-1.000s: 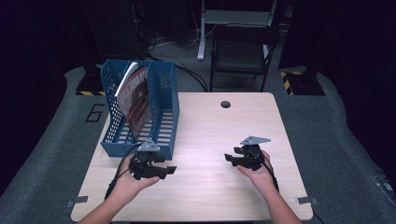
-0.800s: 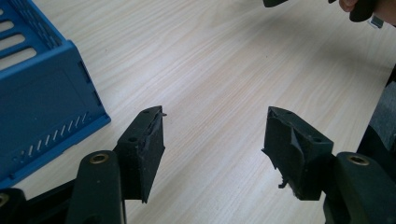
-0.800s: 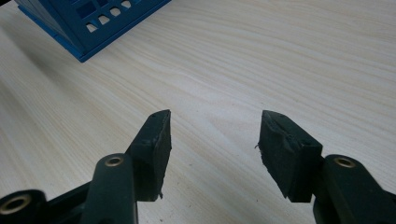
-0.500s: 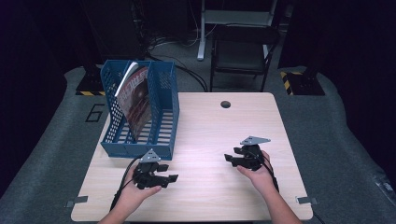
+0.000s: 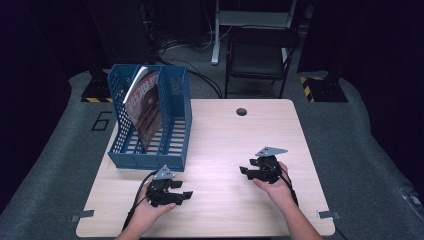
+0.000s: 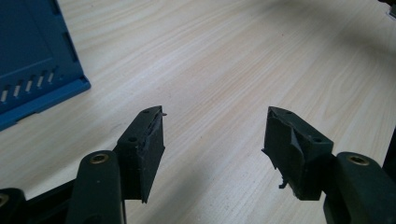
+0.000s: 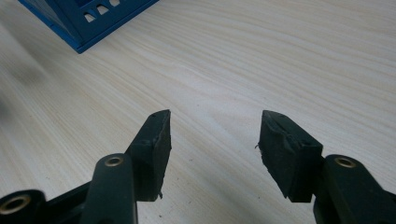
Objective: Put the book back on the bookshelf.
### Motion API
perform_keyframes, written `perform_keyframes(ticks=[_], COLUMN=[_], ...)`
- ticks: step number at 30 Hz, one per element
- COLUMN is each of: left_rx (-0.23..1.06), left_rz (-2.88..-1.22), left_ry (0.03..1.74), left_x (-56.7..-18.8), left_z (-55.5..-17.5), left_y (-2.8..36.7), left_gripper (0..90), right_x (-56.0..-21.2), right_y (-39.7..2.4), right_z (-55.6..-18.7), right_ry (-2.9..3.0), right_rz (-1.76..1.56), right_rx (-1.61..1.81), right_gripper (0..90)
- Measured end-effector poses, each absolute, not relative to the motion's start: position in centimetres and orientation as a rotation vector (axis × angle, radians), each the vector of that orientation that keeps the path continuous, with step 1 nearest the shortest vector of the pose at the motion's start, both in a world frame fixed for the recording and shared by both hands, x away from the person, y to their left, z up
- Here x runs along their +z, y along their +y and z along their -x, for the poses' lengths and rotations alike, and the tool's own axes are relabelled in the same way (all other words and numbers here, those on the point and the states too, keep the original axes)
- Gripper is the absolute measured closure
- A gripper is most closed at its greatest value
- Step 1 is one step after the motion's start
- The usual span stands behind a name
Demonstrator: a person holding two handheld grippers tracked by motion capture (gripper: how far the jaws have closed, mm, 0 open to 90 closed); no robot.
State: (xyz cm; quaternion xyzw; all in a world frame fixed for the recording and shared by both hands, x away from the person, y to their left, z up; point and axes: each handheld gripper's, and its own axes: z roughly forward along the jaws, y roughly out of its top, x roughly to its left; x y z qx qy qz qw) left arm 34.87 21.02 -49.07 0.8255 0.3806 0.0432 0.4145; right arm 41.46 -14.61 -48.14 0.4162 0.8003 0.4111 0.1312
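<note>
A blue slotted file rack (image 5: 172, 100) stands at the table's back left with a red-covered magazine (image 5: 145, 110) leaning upright in it. My left gripper (image 5: 187, 194) lies low on the wooden table (image 5: 225, 135) in front of the rack, its jaws open and pointing right with nothing between them. In the left gripper view the left gripper (image 6: 212, 126) shows bare wood in its gap, with the rack's corner (image 6: 32, 60) at upper left. My right gripper (image 5: 243, 170) rests at the right, jaws open and pointing left. The right gripper (image 7: 215, 126) spans bare wood too.
A round cable hole (image 5: 241, 111) sits near the table's far edge. A dark chair (image 5: 260, 55) stands on the grey floor beyond the table. The rack's corner (image 7: 88, 18) appears at the top left of the right gripper view.
My left hand has drawn back toward the table's near edge and sunk onto the table. The right hand has not moved. Both pairs of jaws stand as wide as before.
</note>
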Motion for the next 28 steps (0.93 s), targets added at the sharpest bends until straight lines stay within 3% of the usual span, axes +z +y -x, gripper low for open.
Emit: perform_keyframes(ticks=[28], left_rx=[0.12], left_rz=[-2.187], left_ry=[0.884], left_x=[-51.4], left_z=[-35.5], left_y=[19.1], left_gripper=[37.8], right_x=[-48.8], right_y=[-15.5], right_z=[-40.7], right_ry=[2.34], right_rz=[-1.235], right_rx=[1.147], right_gripper=[43.5])
